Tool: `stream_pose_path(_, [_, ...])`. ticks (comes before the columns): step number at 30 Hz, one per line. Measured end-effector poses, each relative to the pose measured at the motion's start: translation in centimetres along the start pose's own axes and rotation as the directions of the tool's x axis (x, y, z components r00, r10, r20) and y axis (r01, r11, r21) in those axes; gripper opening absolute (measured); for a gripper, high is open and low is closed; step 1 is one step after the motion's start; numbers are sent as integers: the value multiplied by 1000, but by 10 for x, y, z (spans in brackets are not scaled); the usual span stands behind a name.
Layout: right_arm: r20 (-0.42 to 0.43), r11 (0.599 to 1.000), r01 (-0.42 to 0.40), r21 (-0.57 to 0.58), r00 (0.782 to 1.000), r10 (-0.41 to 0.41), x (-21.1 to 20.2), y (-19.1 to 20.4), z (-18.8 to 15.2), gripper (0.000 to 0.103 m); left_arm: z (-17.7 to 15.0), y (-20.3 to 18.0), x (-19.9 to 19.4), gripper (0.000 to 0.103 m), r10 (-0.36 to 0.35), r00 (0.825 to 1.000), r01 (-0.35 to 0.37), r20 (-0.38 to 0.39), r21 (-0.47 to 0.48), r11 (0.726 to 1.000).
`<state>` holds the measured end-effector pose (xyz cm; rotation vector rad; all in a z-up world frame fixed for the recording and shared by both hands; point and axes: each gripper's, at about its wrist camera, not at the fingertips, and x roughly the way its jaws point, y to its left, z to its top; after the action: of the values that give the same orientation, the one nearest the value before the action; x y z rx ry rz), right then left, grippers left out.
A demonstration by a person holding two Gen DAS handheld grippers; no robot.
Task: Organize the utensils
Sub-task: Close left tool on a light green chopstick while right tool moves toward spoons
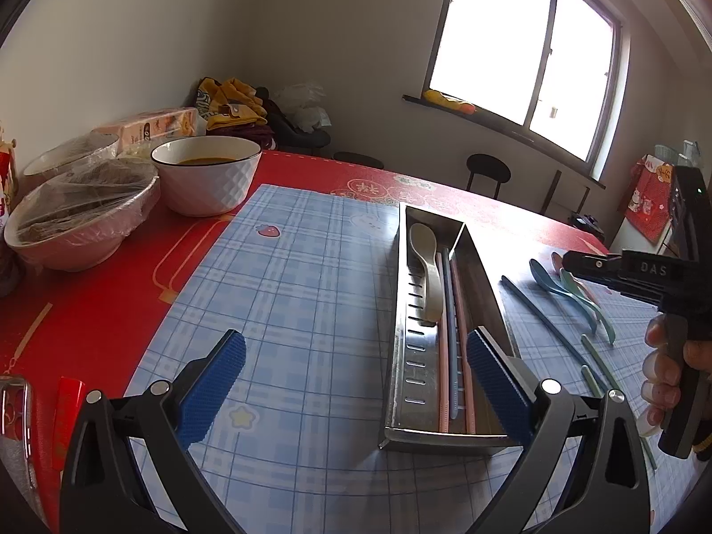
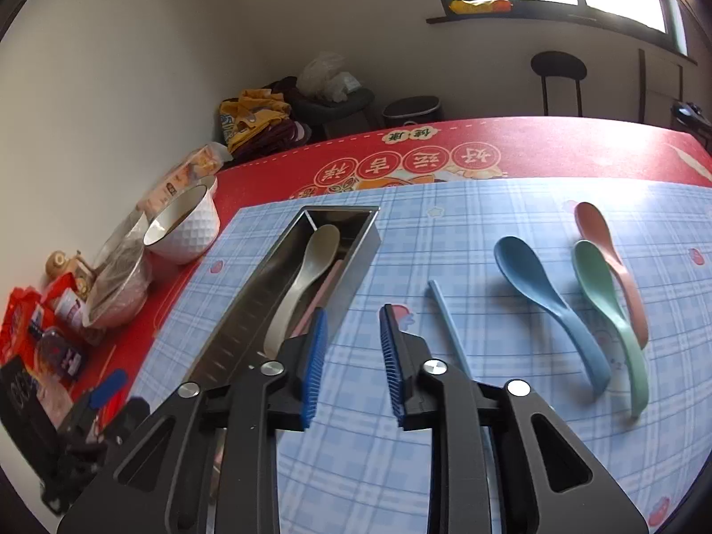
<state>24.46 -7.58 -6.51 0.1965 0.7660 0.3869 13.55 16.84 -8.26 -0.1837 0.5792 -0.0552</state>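
Blue plaid plastic mat (image 2: pixel 445 231) over a red printed tablecloth (image 1: pixel 89 311), bearing the work. At the mat's 11 o'clock in the right wrist view lies the long stainless-steel utensil tray (image 2: pixel 249 311), already holding a cream plastic spoon (image 2: pixel 307 267) and pink and blue chopsticks (image 1: pixel 451 356). Still loose, at 2 o'clock and well apart from the tray: a blue plastic spoon (image 2: pixel 543 298), a green plastic spoon (image 2: pixel 609 311) and a pink plastic spoon (image 2: pixel 609 258), the green one overlapping the pink; a light-blue chopstick (image 2: pixel 447 325) lies between spoons and tray. Further thin sticks near the right hand cannot be counted. The right gripper (image 2: pixel 351 351) hovers just beside the tray's right wall, jaws parted and empty; the left gripper (image 1: pixel 356 382) hangs at the tray's near end, jaws spread wide, holding nothing. The step in hand appears to be fetching the next loose piece. Done well: swing toward 1 o'clock, align the fingers across the chopstick's shaft near mid-length, descend until the pads meet the mat, close squarely so the thin stick does not roll, then lay it lengthwise beside its fellows.
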Motion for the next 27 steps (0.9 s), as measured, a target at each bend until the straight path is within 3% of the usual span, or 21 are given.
stream_pose_path(5, [17,999,-31,5,999,31,-35,-42,-29,48,0,0,0,97,17,1000,-17,1,-4,1000])
stream_pose_path(10, [15,999,7,-33,1000,-7,-64,-71,-59,52,0,-3,-4,97,66,997,-67,25,6,998])
stream_pose_path(16, [40,996,81,-32,996,-80,-88,-102,-74,53,6,-36,-30,97,117,987,-131,109,131,983])
stream_pose_path(22, [51,988,154,-33,987,-152,-96,-118,-86,53,7,-96,-63,97,7,991,-28,131,163,986])
stream_pose_path(27, [66,990,141,-4,988,-140,-100,-126,-92,53,-12,-161,-53,97,-64,997,51,42,257,965])
